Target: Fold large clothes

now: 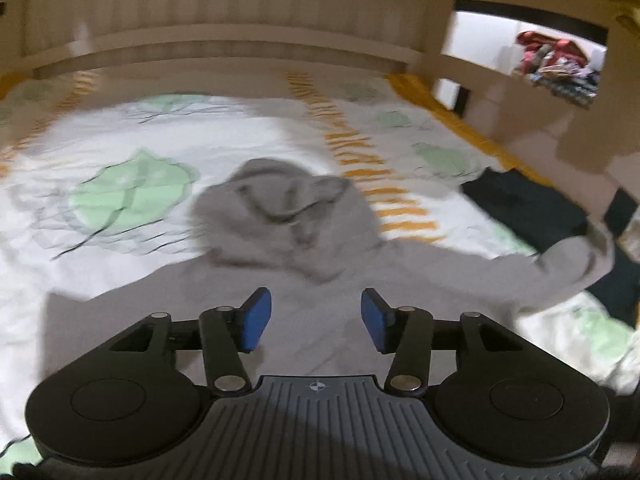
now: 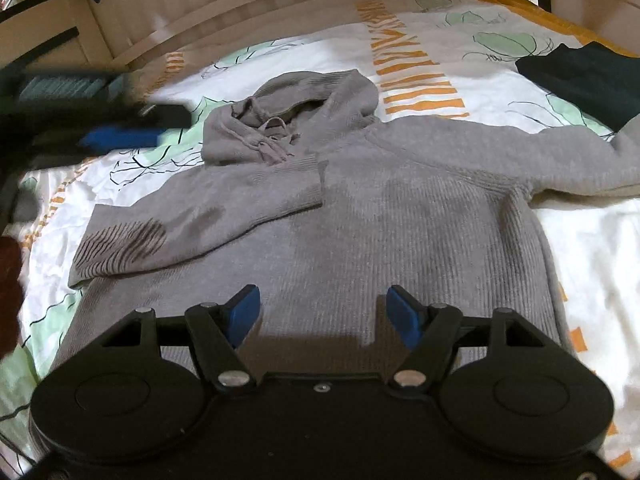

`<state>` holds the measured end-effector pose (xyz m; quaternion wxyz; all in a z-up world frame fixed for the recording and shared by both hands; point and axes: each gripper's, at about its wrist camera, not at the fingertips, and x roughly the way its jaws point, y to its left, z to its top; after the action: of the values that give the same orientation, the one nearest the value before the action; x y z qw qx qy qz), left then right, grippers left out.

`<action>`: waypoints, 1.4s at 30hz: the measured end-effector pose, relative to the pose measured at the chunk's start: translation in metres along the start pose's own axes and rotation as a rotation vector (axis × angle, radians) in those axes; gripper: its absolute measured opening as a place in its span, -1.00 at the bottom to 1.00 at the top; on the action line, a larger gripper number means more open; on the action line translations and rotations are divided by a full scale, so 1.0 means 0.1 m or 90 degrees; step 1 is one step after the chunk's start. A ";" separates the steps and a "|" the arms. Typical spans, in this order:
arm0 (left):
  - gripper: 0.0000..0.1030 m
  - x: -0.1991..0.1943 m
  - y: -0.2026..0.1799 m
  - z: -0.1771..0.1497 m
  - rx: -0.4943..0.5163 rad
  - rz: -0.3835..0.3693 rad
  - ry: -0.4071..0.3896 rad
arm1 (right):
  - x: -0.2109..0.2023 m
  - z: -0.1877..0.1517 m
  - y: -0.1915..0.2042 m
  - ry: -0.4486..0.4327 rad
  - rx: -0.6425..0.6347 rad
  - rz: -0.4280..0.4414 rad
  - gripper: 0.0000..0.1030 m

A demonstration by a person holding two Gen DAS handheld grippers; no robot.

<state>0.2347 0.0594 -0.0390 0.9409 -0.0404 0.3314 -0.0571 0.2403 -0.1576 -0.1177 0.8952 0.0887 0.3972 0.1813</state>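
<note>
A grey knitted hoodie (image 2: 400, 220) lies flat on the bed, its hood (image 2: 312, 100) at the far end. One sleeve (image 2: 200, 216) is folded across the chest, its cuff near the middle; the other sleeve (image 2: 580, 160) stretches out to the right. My right gripper (image 2: 324, 312) hovers open over the lower body of the hoodie, nothing between its blue pads. My left gripper (image 1: 316, 320) is open too, above the blurred hoodie (image 1: 312, 280) below the hood (image 1: 288, 208), gripping nothing. It also shows as a blurred shape, the left gripper (image 2: 120, 136), left of the hood.
The bed sheet (image 2: 580, 260) is white with green leaves and orange stripes. A dark garment (image 2: 592, 80) lies at the far right, past the outstretched sleeve. A wooden bed frame (image 1: 240, 44) bounds the far side. A pile of clothes (image 1: 556, 60) shows beyond the frame.
</note>
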 end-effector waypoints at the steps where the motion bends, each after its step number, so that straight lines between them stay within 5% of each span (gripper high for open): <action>1: -0.06 -0.03 0.09 -0.07 -0.006 0.019 0.009 | 0.01 0.02 0.00 -0.002 -0.001 0.001 0.42; 10: -0.06 0.05 1.09 -0.85 -0.179 0.161 0.140 | 0.25 0.24 0.07 -0.017 0.005 0.036 0.42; 25: -0.04 -0.04 1.09 -1.09 -0.169 0.150 0.112 | 0.85 0.55 0.20 0.011 0.043 0.058 0.36; 26: -0.04 -0.05 1.09 -1.10 -0.168 0.151 0.112 | 0.90 0.56 0.20 0.022 0.057 0.064 0.13; 28: -0.03 -0.05 1.09 -1.09 -0.166 0.149 0.115 | 0.96 0.56 0.23 0.036 0.072 0.066 -0.79; 29: -0.02 -0.06 1.10 -1.08 -0.168 0.145 0.116 | 0.96 0.57 0.25 0.033 0.074 0.073 -0.86; 32: 0.01 -0.09 1.14 -1.03 -0.175 0.121 0.126 | 0.74 0.65 0.38 -0.027 0.035 0.100 -0.87; 36: 0.03 -0.20 1.20 -0.95 -0.178 0.100 0.117 | 0.28 0.85 0.35 -0.132 -0.004 0.065 -0.87; 38: 0.03 -0.23 1.24 -0.92 -0.183 0.103 0.112 | 0.18 0.94 0.21 -0.141 0.019 0.046 -0.86; 41: 0.04 -0.23 1.32 -0.87 -0.192 0.109 0.104 | 0.25 0.98 0.01 -0.098 0.056 0.068 -0.61; 42: 0.04 -0.23 1.34 -0.86 -0.194 0.111 0.103 | 0.31 0.97 -0.02 -0.079 0.058 0.069 -0.31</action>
<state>0.1740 0.1916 -0.1068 0.8955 -0.1485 0.4133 0.0726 0.3319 -0.1486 -0.0747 0.9022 0.1615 0.3432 0.2052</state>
